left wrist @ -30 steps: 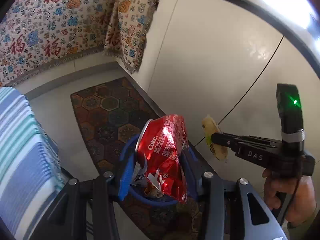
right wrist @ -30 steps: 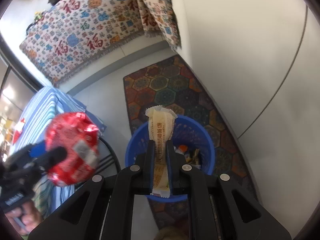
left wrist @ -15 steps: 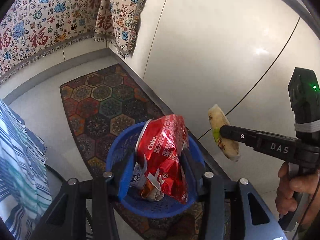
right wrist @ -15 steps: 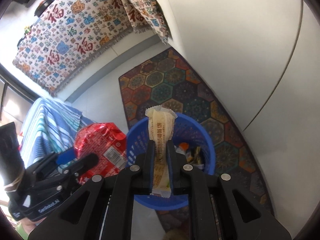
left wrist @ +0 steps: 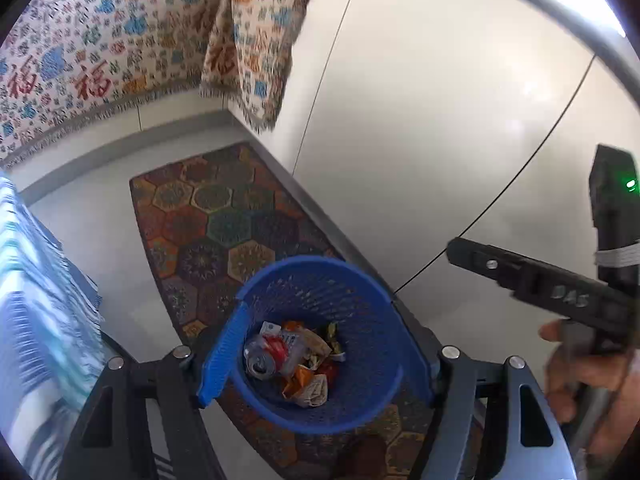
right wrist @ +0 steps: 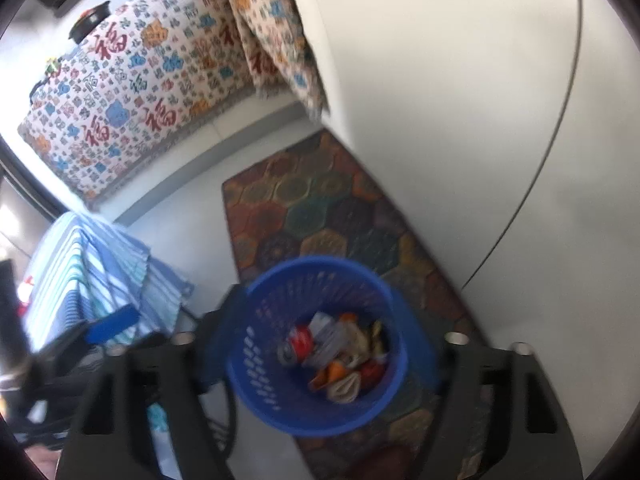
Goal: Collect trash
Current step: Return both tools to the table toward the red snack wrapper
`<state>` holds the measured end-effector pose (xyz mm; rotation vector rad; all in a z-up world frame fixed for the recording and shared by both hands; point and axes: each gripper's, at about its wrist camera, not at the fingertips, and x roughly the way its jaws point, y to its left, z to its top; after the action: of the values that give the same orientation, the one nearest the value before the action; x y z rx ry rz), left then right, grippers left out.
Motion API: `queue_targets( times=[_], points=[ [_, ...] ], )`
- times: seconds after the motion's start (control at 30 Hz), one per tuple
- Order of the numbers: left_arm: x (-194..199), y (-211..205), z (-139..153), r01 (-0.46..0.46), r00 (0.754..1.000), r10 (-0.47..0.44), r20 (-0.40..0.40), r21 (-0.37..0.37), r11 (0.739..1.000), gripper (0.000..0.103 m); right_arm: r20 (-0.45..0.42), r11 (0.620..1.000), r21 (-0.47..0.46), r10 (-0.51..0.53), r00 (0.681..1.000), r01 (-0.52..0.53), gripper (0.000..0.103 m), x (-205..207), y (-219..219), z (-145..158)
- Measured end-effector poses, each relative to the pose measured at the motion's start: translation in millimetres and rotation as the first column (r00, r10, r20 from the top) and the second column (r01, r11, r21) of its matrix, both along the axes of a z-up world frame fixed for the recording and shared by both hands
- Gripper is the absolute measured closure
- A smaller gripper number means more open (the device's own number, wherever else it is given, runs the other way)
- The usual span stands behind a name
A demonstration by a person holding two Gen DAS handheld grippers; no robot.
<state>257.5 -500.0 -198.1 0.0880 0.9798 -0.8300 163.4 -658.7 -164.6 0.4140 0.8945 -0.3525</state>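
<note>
A blue plastic basket point(left wrist: 360, 280) stands on a patterned rug and holds trash: a crushed red Coke can point(left wrist: 266, 354) and several wrappers point(left wrist: 312, 384). My left gripper point(left wrist: 316, 354) is open and empty, its jaws spread wide above the basket. My right gripper point(right wrist: 320, 344) is open and empty too, above the same basket point(right wrist: 260, 344), with the can point(right wrist: 298, 342) and a cream wrapper point(right wrist: 344, 388) lying inside. The right gripper also shows from the side in the left wrist view point(left wrist: 532, 276).
The hexagon-patterned rug point(left wrist: 216, 216) lies along a white cabinet front point(left wrist: 420, 120). A cloth with red characters point(left wrist: 80, 60) hangs at the back. A blue striped cloth point(left wrist: 36, 300) drapes on the left. Grey floor point(left wrist: 108, 216) lies between them.
Both grippers have opened. The Coke can has dropped from the left gripper and the cream wrapper from the right gripper into the basket.
</note>
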Motion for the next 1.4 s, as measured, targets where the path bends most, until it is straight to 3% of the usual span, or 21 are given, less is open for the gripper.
queue_targets(
  times=[0.13,0.23,0.37,0.5,0.6,0.77,0.93,1.13,1.27,1.4],
  points=[
    [-24.9,36.7,55.0,0.011,0.998,-0.009,0.055,-0.036,0.999,0.030,0.038,0.994,-0.105,-0.005,0.999,0.009,0.007,-4.2,21.4,32.5],
    [-48.6,78.3,92.1,0.008,0.995,-0.003,0.102,-0.048,0.999,0.029,0.069,0.984,-0.179,0.009,0.998,0.003,0.006,-7.5,46.9,57.7],
    [-72.4,157.1,112.5,-0.048,0.987,0.051,0.153,-0.024,0.999,0.024,0.109,0.969,-0.244,0.054,0.993,-0.026,0.004,-6.2,96.3,89.8],
    [-78.8,242.0,100.6,-0.145,0.981,0.142,0.129,0.016,0.989,0.023,0.159,0.963,-0.240,0.166,0.973,-0.125,0.003,-2.2,167.7,106.6],
    [-74.6,298.8,80.5,-0.246,0.962,0.232,0.142,0.090,0.965,0.023,0.164,0.954,-0.186,0.267,0.950,-0.237,0.003,3.3,234.7,98.2],
    [-57.4,380.5,48.6,-0.383,0.918,0.357,0.172,0.151,0.911,0.023,0.068,0.886,-0.131,0.456,0.887,-0.445,0.003,25.0,341.1,58.1],
    [-38.8,441.9,26.5,-0.451,0.888,0.423,0.178,0.165,0.877,0.023,-0.014,0.843,-0.128,0.525,0.851,-0.522,0.003,47.3,402.5,26.0],
    [-15.9,472.8,13.6,-0.483,0.873,0.461,0.159,0.152,0.862,0.024,-0.070,0.839,-0.156,0.518,0.853,-0.522,0.003,85.4,445.7,-0.6],
    [-5.4,475.7,8.7,-0.481,0.875,0.451,0.177,0.196,0.855,0.023,-0.085,0.837,-0.172,0.512,0.855,-0.519,0.003,101.5,458.7,-12.3],
    [0.0,472.8,5.9,-0.478,0.876,0.446,0.184,0.211,0.853,0.015,-0.094,0.833,-0.181,0.515,0.852,-0.523,0.002,106.3,460.3,-14.3]
  ],
)
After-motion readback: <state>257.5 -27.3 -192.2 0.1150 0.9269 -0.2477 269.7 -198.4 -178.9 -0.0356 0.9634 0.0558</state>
